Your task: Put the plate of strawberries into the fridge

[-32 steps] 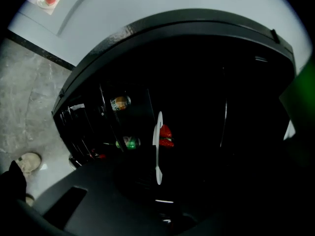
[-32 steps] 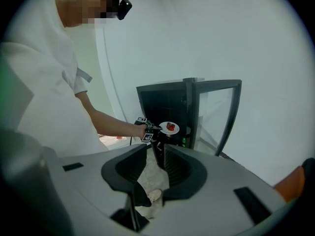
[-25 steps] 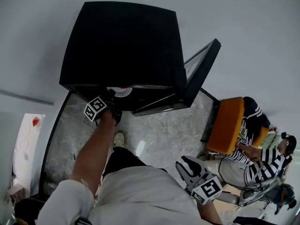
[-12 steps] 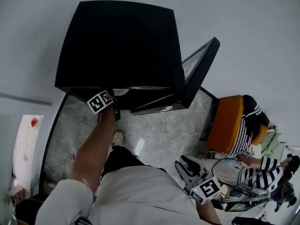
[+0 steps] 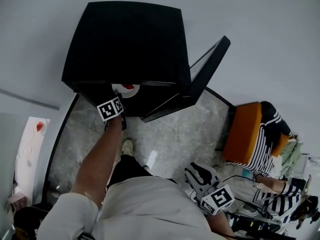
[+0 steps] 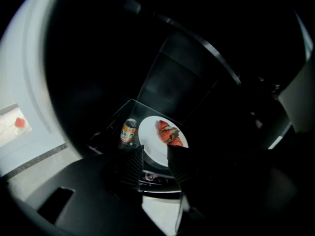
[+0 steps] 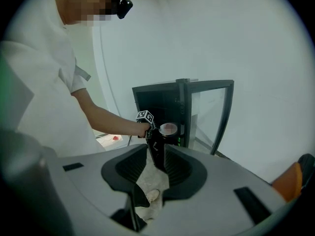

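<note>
left arm: we see it bare and stretched forward and down from the shoulder, its hand at the fridge [image 5: 130, 44] mouth, marker cube up

left gripper [image 6: 154, 154]: jaws opening, now wide apart; the near rim of the plate [image 6: 151, 142] shows between them, and we see neither pad pressing on it

plate: white, lying on a glass shelf inside the dark fridge, with strawberries [image 6: 169, 133] on its far right part; from the head view its edge peeks out under the fridge top

can [image 6: 129, 131]: upright on the same shelf, just beside the plate on its left

right gripper [image 7: 156, 156]: held low and back by our right hip, aimed at the fridge; jaws apart, only floor and a shoe [image 7: 152, 195] seen through the gap

fridge door [image 5: 207, 76]: swung open to the right, glass pane in a dark frame

surroundings: grey marbled floor [image 5: 170, 139]; an orange chair [image 5: 243, 133] well to the right, a seated person in a striped top [image 5: 265, 156] beside it; we find nothing between left gripper and shelf
</note>
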`<state>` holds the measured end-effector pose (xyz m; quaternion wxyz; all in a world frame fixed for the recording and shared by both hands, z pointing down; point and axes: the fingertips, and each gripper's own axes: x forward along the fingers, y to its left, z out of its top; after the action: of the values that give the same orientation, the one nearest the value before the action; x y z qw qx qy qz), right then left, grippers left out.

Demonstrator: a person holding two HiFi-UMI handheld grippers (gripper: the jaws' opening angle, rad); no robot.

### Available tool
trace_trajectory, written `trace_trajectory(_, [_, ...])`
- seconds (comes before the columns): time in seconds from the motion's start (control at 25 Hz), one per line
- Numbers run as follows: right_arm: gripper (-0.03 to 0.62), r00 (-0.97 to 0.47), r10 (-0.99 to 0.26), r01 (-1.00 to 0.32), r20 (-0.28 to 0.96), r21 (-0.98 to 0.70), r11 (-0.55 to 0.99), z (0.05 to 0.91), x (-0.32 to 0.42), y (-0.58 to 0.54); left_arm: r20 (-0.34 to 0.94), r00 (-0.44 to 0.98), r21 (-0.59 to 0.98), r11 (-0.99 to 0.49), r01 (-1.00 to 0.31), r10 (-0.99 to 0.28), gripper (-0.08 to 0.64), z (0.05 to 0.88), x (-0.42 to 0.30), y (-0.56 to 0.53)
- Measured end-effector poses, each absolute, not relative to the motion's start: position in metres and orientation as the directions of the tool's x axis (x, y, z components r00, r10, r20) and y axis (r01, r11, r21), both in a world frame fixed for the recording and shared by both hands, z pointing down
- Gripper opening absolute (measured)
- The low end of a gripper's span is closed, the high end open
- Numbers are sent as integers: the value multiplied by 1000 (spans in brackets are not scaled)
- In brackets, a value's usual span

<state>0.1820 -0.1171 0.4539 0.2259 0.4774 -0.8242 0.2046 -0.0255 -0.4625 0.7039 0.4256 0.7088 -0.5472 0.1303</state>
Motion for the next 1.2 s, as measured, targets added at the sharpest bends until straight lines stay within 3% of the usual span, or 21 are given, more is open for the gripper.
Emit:
trace_trajectory(0.56, [118, -606, -651, -773, 457, -145, 618, 454, 188, -50, 474, 560, 596, -220, -772, -680, 137, 596, -31, -275])
trace_trajectory(0.68, [114, -652, -618, -738, 439, -181, 650, 462, 185, -28, 423, 611, 613, -285, -737, -669, 65, 564, -28, -213])
trace_trajectory(0.8, [98, -696, -570, -696, 437, -212, 687, 470, 176, -11, 390, 669, 623, -353, -698, -633, 16, 539, -21, -153])
trace_trajectory(1.2, [37, -756, -508, -618, 413, -192, 763, 466, 117, 23, 367, 812, 629, -522, -576, -453, 13, 491, -16, -7])
